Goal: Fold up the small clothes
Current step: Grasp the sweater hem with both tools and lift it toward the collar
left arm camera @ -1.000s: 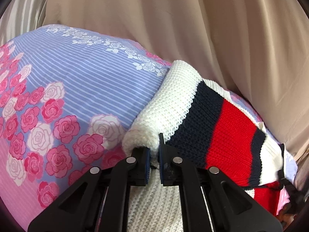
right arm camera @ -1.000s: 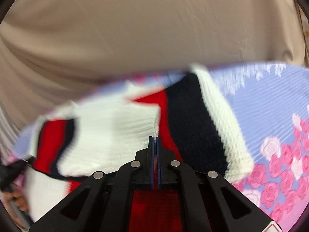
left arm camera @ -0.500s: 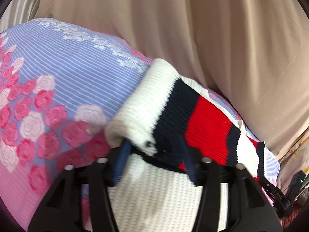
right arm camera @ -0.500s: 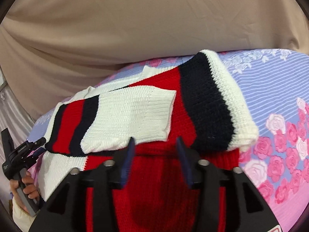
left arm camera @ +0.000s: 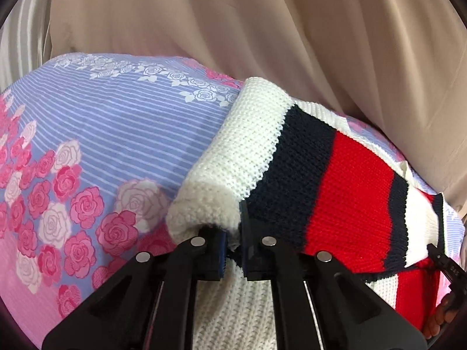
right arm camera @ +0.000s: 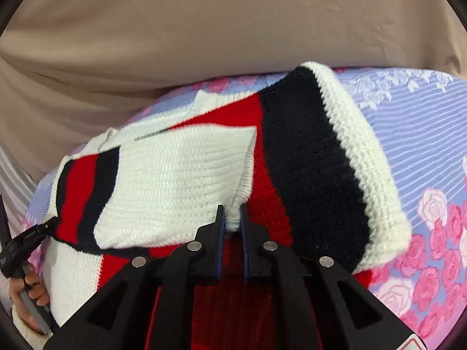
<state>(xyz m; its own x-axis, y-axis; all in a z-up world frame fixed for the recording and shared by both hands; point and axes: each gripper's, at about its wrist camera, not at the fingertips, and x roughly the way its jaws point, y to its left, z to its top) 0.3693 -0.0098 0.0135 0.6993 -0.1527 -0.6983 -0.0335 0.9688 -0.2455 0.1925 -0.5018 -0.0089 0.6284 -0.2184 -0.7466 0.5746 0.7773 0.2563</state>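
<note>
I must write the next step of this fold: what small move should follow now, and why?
Probably lift both pinched parts and carry them across. The left gripper has closed on the sweater at its white edge, the right gripper on the folded sleeve cuff.

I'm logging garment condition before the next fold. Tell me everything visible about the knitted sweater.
The sweater is a chunky knit in white, navy and red bands. It lies partly folded on the floral bedsheet, with one white sleeve laid across the red body. The right gripper pinches the sleeve's cuff corner, and the left gripper pinches a fuzzy white rolled edge; both have just closed onto the knit.
</note>
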